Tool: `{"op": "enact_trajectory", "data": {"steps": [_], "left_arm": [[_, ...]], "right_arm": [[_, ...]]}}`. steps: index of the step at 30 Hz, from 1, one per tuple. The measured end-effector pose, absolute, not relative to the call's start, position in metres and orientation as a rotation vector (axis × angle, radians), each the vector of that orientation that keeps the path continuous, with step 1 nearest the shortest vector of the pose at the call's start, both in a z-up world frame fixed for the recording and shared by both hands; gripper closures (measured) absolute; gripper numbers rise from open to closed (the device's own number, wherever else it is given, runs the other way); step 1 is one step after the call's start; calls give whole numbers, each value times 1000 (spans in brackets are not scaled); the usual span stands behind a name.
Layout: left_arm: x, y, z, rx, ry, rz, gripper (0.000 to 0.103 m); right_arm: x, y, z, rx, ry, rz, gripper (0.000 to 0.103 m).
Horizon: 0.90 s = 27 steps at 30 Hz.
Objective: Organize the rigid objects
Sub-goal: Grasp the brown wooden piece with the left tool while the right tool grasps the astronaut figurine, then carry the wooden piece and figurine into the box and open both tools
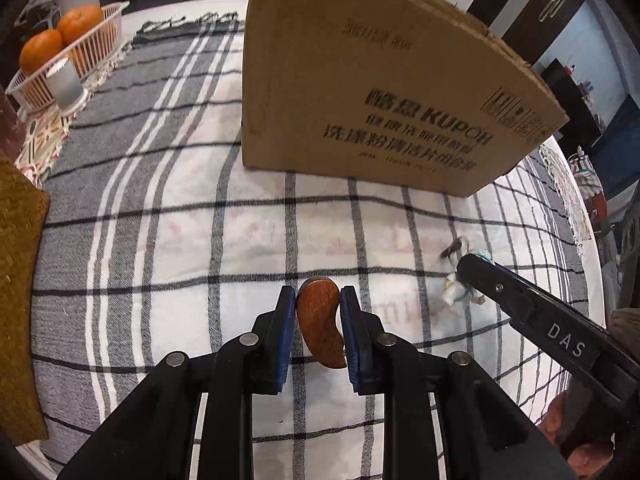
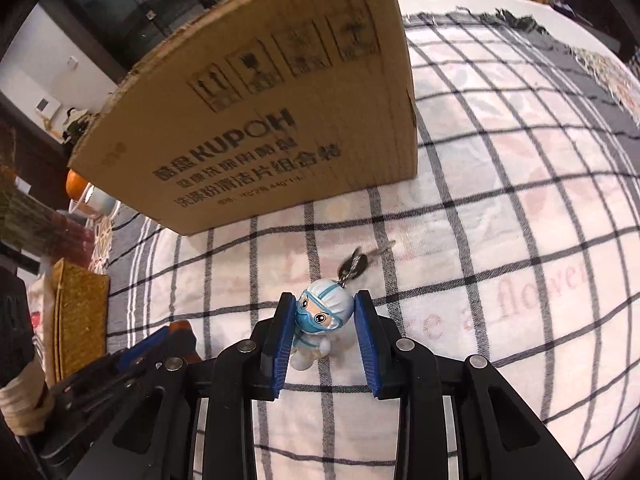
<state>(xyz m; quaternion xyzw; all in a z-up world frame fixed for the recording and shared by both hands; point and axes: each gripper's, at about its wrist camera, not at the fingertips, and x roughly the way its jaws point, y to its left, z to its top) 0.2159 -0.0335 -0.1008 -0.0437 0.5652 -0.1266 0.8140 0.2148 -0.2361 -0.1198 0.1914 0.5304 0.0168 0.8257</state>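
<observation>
Blue-padded left tongs (image 1: 318, 300), angled steeply down, clamp a curved brown wooden piece (image 1: 322, 326) while right tongs (image 2: 324, 308) pinch a white-and-blue toy figure (image 2: 320, 320) above the checked-cloth tabletop (image 2: 500, 220).

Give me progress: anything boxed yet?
Box contents are not visible. In hand: left gripper shut on the wooden piece; right gripper shut on the keychain figurine. Left: both presumably still go into the cardboard box.
</observation>
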Motion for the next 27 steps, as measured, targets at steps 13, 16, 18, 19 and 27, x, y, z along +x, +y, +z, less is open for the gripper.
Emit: {"op": "enact_trajectory", "data": {"steps": [13,16,18,19,27], "left_arm": [[214,-36,-65,-78,1089,-288,80],[212,-37,-56,-76,1063,-296,80],[211,-37,-49,-79,1045,-306,80],[211,-37,-46,-79,1038,-309,80],[209,-36,-23,-79,974,-329,80]], "right_arm": [[203,-232,-81,340,1034,45,72],[201,-229,-73,327,1010,49,72],[200,-228,-66,321,995,53,72],[199,-228,-64,318,987,54,72],[194,-223,-40,294,924,69,72]]}}
